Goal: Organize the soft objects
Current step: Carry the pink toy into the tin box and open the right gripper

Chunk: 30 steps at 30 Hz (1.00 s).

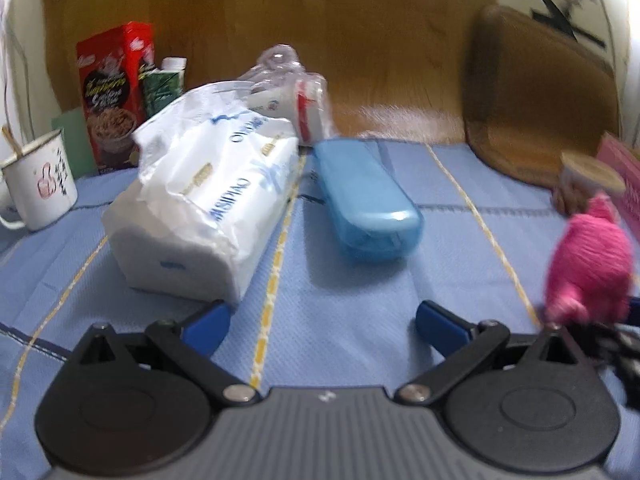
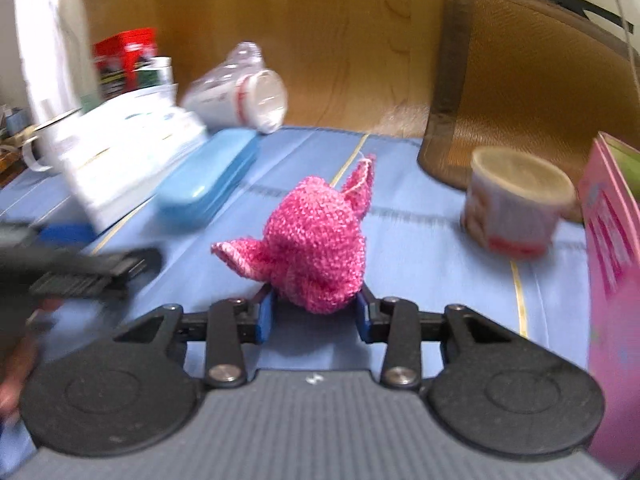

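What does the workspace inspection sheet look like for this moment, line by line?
Surface: blue cloth with yellow stripes covers the table.
Job's things: pink knitted toy sits between the right claw's pads; white tissue pack lies at left.
Clutter: blue plastic case, enamel mug, red carton, tipped clear cup stack, paper tub, pink box.
Grippers: left claw open over bare cloth; right claw closed on the toy's base.
Cables: thin cord hangs at upper right.
Surroundings: wooden panel behind; brown mesh chair back.
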{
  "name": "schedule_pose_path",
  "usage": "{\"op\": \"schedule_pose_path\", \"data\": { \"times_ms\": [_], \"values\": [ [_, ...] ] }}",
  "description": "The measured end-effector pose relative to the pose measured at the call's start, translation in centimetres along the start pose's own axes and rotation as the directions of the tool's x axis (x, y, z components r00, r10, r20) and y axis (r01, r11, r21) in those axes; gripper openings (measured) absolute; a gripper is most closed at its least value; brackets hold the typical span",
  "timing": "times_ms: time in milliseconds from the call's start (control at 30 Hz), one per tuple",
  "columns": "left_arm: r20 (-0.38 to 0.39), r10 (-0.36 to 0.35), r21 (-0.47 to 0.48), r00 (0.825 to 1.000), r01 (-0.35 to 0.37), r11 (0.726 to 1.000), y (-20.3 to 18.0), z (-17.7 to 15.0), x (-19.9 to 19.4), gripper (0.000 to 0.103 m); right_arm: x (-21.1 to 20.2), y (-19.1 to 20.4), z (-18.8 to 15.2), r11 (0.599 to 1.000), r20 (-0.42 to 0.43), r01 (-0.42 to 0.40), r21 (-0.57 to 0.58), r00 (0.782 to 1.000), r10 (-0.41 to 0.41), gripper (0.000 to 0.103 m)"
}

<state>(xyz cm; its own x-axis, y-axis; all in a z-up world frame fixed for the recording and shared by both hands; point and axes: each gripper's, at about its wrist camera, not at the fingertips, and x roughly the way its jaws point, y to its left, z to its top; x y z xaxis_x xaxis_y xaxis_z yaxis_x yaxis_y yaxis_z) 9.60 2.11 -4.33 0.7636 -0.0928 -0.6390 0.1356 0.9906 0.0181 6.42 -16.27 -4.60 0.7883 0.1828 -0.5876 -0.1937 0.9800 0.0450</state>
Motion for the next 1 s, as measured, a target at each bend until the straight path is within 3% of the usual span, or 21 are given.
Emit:
{"op": "schedule_pose_path", "data": {
  "times_ms": [233, 367, 433, 500, 567, 633, 700, 767, 800, 867, 1000],
  "values": [
    [0.003, -0.034, -0.013, 0.999, 0.034, 0.999, -1.0, -1.5, -2.6, 0.102, -4.5, 0.5, -4.2, 0.999, 0.042, -0.038, -0.026, 0.998, 0.039, 0.042],
    [0.004, -0.182, -0.014, 0.983, 0.182, 0.983, -2.9, -0.5, -5.0, 0.089, -5.9, -0.3, -4.4, 1.000, 0.113, -0.022, -0.003, 0.993, 0.022, 0.041],
    [0.020, -0.284, 0.003, 0.959, 0.284, 0.959, -4.5, 0.5, -6.4, 0.088, -6.9, -1.1, -4.2, 1.000, 0.160, -0.009, 0.026, 0.987, 0.005, 0.041],
    [0.027, -0.415, 0.018, 0.910, 0.414, 0.910, -6.5, 1.8, -7.9, 0.087, -8.0, -1.8, -4.3, 0.999, 0.207, 0.023, 0.037, 0.978, -0.030, 0.041],
    [0.032, -0.498, 0.037, 0.867, 0.497, 0.867, -8.7, 2.9, -9.1, 0.087, -9.0, -2.3, -4.5, 0.997, 0.250, 0.065, 0.042, 0.966, -0.073, 0.041],
    [0.034, -0.552, 0.078, 0.833, 0.548, 0.833, -11.2, 3.9, -9.8, 0.082, -10.1, -3.2, -4.7, 0.993, 0.289, 0.104, 0.052, 0.950, -0.115, 0.041],
    [0.027, -0.581, 0.122, 0.814, 0.574, 0.810, -13.9, 4.8, -10.2, 0.074, -11.1, -4.2, -4.8, 0.984, 0.320, 0.160, 0.078, 0.931, -0.177, 0.041],
    [-0.019, -0.633, 0.150, 0.774, 0.629, 0.763, -16.8, 5.5, -9.9, 0.059, -12.1, -6.3, -5.0, 0.971, 0.339, 0.198, 0.137, 0.911, -0.234, 0.041],
    [-0.054, -0.662, 0.160, 0.747, 0.661, 0.733, -18.5, 5.9, -9.5, 0.058, -12.6, -7.5, -5.1, 0.962, 0.343, 0.212, 0.171, 0.903, -0.259, 0.041],
    [-0.098, -0.673, 0.177, 0.733, 0.678, 0.713, -21.7, 6.2, -8.8, 0.058, -13.5, -9.5, -5.3, 0.942, 0.349, 0.255, 0.220, 0.881, -0.320, 0.041],
    [-0.126, -0.662, 0.227, 0.739, 0.671, 0.706, -27.5, 6.4, -7.3, 0.058, -14.2, -13.3, -5.4, 0.892, 0.305, 0.350, 0.287, 0.849, -0.432, 0.044]
  ]
}}
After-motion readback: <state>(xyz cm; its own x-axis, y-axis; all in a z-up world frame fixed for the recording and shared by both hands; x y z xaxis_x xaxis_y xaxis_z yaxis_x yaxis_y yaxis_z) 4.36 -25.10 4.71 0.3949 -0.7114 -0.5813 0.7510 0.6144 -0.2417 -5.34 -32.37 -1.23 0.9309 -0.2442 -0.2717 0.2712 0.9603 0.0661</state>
